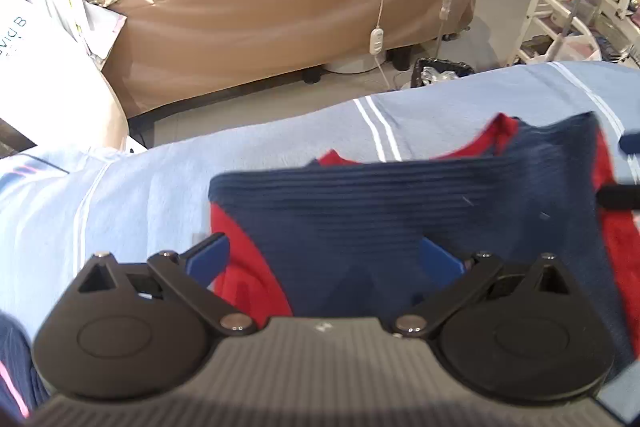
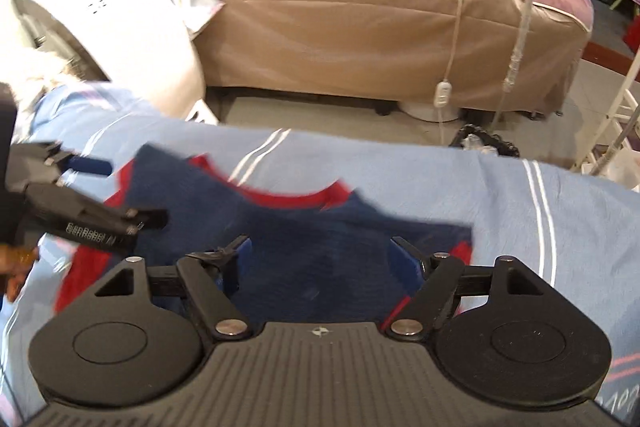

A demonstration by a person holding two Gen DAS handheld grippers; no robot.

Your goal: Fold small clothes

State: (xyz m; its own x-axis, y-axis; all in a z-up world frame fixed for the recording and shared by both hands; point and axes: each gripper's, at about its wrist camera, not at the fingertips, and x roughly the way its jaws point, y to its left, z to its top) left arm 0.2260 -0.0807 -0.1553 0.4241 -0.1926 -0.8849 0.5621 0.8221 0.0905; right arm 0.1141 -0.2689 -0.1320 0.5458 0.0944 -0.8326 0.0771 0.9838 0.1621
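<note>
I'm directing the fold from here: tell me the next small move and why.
Probably lower both grippers and pinch the shirt's near edge. The left gripper and right gripper are both open above the navy-and-red cloth, holding nothing, and the shirt lies spread on the blue sheet, not yet folded.

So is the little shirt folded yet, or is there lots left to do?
Nearly all is left. Done: the shirt lies spread on the blue sheet, though it looks bunched, with no neat fold showing. In hand: the left gripper and right gripper hover open over its near edge, gripping nothing. Left: grab the shirt, fold it and set it down tidy.
</note>
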